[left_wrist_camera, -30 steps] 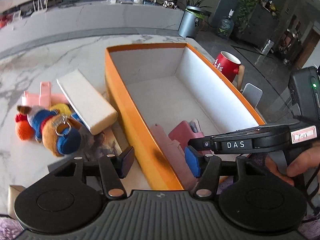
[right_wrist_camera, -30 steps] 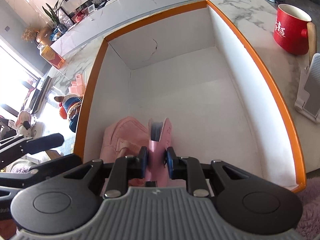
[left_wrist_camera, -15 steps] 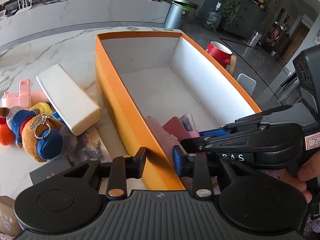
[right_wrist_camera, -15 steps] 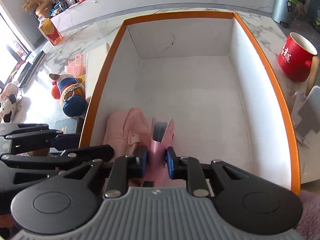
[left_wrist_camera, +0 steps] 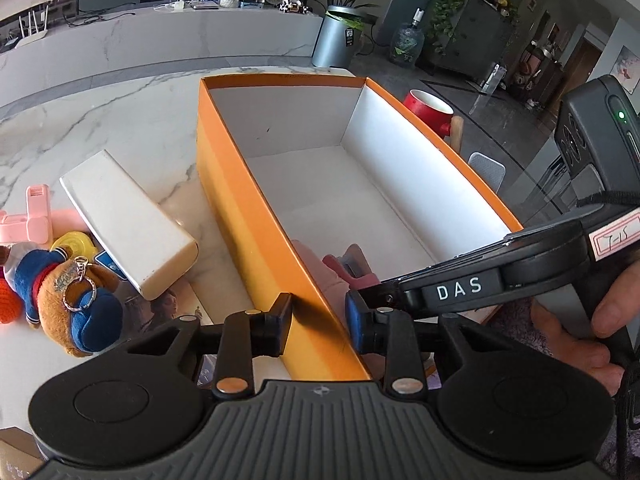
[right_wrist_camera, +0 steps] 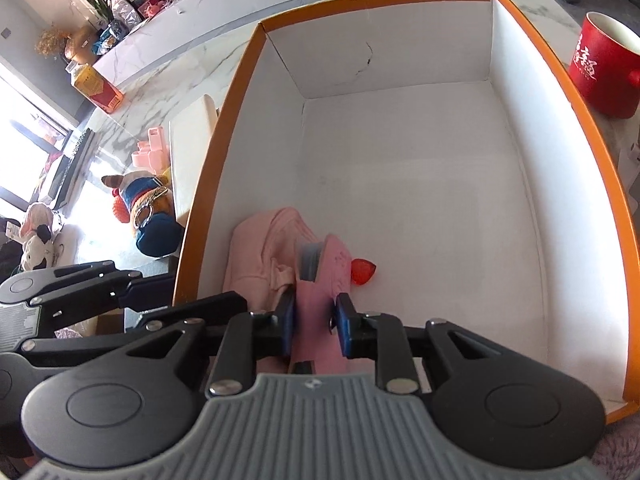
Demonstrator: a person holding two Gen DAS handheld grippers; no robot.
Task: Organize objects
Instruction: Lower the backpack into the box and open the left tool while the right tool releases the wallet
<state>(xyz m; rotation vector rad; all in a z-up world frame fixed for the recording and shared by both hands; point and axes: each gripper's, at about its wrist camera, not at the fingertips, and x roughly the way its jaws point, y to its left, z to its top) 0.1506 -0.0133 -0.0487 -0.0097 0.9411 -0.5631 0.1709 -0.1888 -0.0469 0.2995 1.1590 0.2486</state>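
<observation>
Orange box (left_wrist_camera: 256, 216): open-topped, white inside, stood on a marble table (left_wrist_camera: 132, 128); mostly bare floor within.
Left gripper (left_wrist_camera: 318, 322): straddled the box's near left wall, one finger outside, the blue-padded one inside; the gap was narrow, having closed sharply within the last second, and the outer pad looked to press the orange face. Grip read as clamped on the wall.
Right gripper (right_wrist_camera: 316, 326): reached into the box's near left corner, with a pink case (right_wrist_camera: 320, 320) upright between its pads. The jaws had just been easing apart; the left pad lay against the case, a thin gap showed at the right pad. Whether it gripped the case could not be told.
Pink case: stood on the box floor, a grey-blue edge showing at its top.
Pink cloth (right_wrist_camera: 260, 252): folded, lay in the same corner, touching the case's left side.
Red piece (right_wrist_camera: 363, 271): small, glossy, on the box floor just right of the case.
White block (left_wrist_camera: 128, 224): long, lay outside the box to its left, one end raised on other items.
Plush toy (left_wrist_camera: 68, 304): brown and blue with a key ring, beside the block.
Pink toy (left_wrist_camera: 28, 220): plastic, farther left on the table.
Red mug (right_wrist_camera: 600, 76): on the table outside the box's right wall.
Hand (left_wrist_camera: 592, 332): held the right gripper's handle.
</observation>
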